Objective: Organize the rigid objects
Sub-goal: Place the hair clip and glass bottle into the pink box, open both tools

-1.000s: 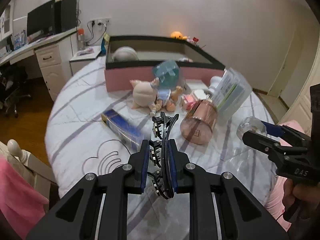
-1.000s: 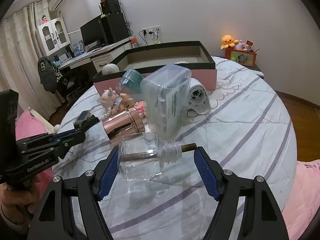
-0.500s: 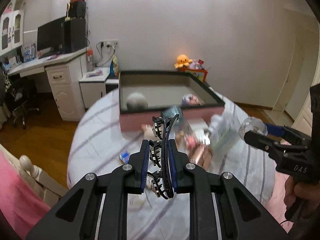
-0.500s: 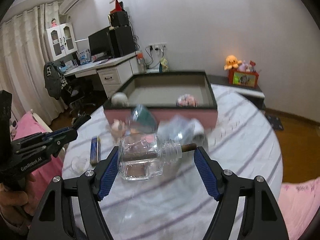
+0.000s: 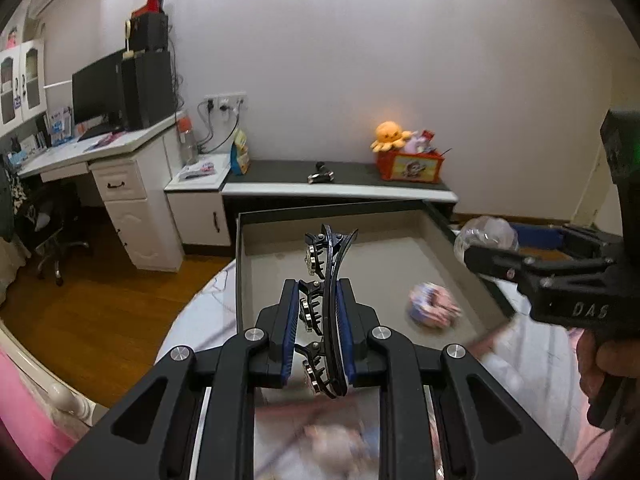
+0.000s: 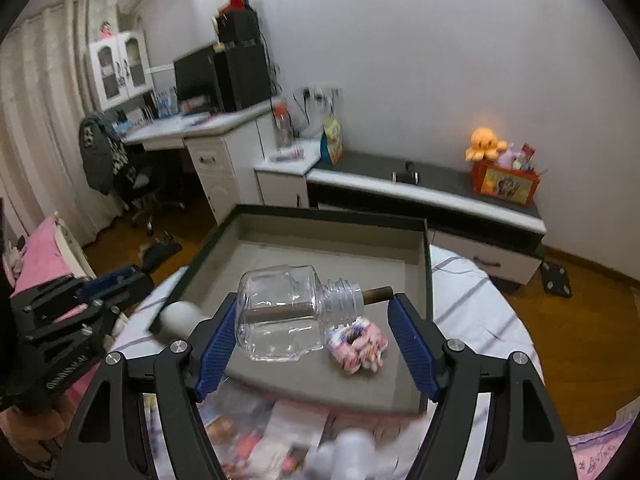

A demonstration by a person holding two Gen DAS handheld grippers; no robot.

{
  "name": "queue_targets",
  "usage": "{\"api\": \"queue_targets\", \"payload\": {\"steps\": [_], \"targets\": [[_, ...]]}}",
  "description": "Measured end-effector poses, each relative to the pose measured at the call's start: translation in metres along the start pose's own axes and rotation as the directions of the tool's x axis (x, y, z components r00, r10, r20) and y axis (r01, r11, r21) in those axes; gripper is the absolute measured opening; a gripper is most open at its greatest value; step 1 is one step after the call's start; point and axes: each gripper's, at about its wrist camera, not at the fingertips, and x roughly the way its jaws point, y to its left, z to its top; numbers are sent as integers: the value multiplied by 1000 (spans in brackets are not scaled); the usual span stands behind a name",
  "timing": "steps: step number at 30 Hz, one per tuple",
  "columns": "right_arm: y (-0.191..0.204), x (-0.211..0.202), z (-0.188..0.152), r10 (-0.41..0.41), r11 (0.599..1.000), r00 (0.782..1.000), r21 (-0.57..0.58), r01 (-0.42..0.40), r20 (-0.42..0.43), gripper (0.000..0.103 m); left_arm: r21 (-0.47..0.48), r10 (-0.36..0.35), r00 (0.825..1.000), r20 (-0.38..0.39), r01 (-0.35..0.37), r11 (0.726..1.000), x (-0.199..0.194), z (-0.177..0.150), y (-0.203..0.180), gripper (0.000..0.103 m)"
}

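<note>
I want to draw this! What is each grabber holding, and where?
Left gripper pinches a black hair clip across its middle. Right gripper holds a clear glass bottle end to end.

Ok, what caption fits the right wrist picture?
Right gripper carries a clear glass bottle above the grey-lined storage box.

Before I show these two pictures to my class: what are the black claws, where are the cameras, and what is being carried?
There is no robot. A person holds two hand-grip tools, each with a two-finger claw and a camera looking along its fingers. The left camera shows the left gripper shut on a black hair clip, and the other tool at its right edge. The right camera shows the right gripper holding a clear glass bottle lengthwise, a brown stick poking from its neck. Below both lies a shallow box on a round table, holding a pink patterned bundle.
</note>
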Motion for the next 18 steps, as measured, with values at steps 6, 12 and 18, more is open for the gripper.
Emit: {"api": "queue_targets", "payload": {"steps": [6,12,18], "targets": [[-22,58,1,16,999,994,46,-11,-108,75,3,40,996,-76,-39,999,58,9,0,19],[-25,72,-3,24,999,990,48,-17,-138,82,11,72,991,-111,-71,997,78,8,-5,68],[-35,42,-4,9,995,996,103,0,-85,85,19,113,993,-30,-112,994,42,5,-4,103]]}}
